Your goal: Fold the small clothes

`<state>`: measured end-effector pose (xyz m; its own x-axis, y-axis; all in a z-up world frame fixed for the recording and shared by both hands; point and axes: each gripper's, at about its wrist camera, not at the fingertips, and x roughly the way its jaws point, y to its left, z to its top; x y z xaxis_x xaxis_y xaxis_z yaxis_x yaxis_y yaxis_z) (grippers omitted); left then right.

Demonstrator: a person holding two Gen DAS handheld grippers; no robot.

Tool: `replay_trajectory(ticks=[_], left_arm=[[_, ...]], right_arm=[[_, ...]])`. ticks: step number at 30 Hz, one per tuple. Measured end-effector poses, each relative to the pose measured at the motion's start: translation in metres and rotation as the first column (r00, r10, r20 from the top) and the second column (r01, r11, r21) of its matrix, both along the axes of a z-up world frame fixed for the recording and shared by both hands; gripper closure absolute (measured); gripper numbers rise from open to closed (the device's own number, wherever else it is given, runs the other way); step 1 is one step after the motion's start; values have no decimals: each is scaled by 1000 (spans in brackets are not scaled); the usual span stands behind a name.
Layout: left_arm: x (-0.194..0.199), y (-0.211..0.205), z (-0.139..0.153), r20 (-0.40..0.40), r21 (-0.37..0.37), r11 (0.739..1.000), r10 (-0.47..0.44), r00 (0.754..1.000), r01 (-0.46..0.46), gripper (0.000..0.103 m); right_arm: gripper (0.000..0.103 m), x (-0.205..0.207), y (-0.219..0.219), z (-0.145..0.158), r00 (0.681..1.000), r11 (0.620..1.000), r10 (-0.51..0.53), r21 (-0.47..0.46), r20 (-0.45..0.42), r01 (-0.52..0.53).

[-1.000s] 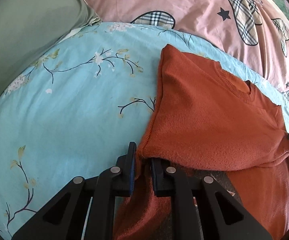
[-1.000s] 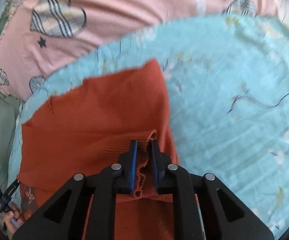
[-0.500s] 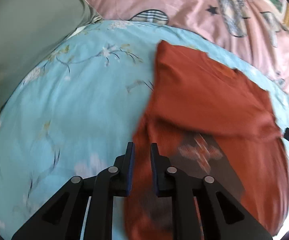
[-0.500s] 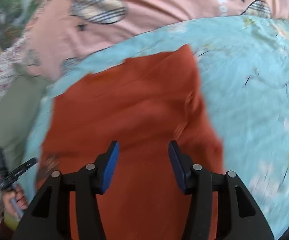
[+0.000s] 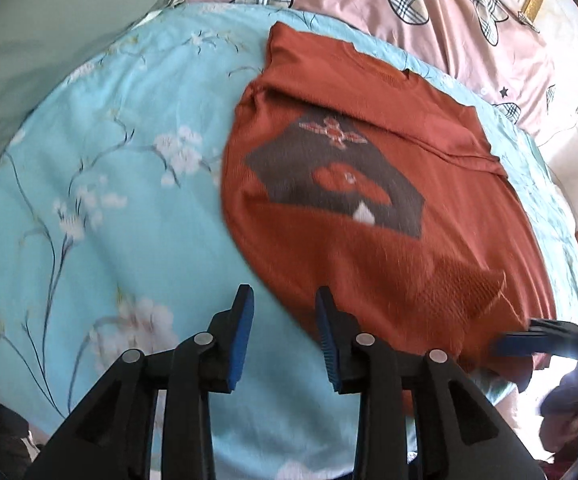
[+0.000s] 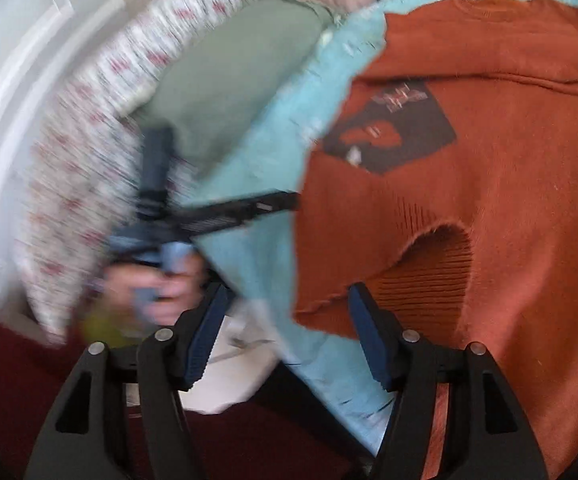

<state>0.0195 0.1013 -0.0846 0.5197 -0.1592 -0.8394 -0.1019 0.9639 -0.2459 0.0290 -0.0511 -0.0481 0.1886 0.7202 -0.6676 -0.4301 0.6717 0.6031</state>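
A rust-orange knit sweater (image 5: 373, 184) with a dark grey patch lies on the light blue floral bedspread (image 5: 101, 184), its top part folded over. It also shows in the right wrist view (image 6: 501, 168). My left gripper (image 5: 283, 336) is open and empty, just off the sweater's near left edge. My right gripper (image 6: 285, 336) is open and empty, at the sweater's near corner by the bed edge. Each gripper shows in the other's view, the right one (image 5: 529, 344) and the left one (image 6: 225, 216).
A pink cover with plaid hearts (image 5: 429, 4) lies behind the sweater. A green pillow (image 5: 37, 36) is at the far left. The bed edge, dark red floor (image 6: 13, 380) and a patterned cloth (image 6: 89, 148) show in the right wrist view.
Both grippers let go of the sweater's edge and opened. They pulled back toward the near side of the bed. The sweater now lies flat with its top fold laid over.
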Motion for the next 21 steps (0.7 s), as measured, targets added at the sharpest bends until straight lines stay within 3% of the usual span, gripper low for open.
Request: replay_trajectory(ticks=[4, 9, 12, 14, 16, 18, 21], left_arm=[[-11, 14, -1, -7, -48, 998, 28, 1000, -28, 63], [-25, 40, 9, 21, -80, 993, 86, 996, -84, 55], [-30, 52, 11, 25, -89, 990, 113, 993, -110, 52], [-33, 58, 12, 28, -97, 987, 128, 991, -125, 52], [-37, 61, 14, 33, -106, 985, 138, 990, -134, 52], [-41, 68, 19, 42, -98, 985, 147, 988, -143, 52], [-48, 77, 27, 60, -109, 982, 159, 985, -152, 50]], right_arm=[[37, 12, 20, -29, 997, 994, -67, -84, -31, 64], [37, 2, 32, -28, 999, 1000, -12, -3, -43, 12], [37, -2, 35, -30, 999, 998, -42, -49, 6, 42], [50, 2, 36, -34, 998, 997, -68, -34, 4, 68], [94, 1, 40, -32, 998, 998, -61, -19, 17, 62], [97, -1, 51, -32, 1000, 1000, -20, 5, -5, 20], [94, -23, 84, -13, 985, 984, 161, 71, 56, -165]])
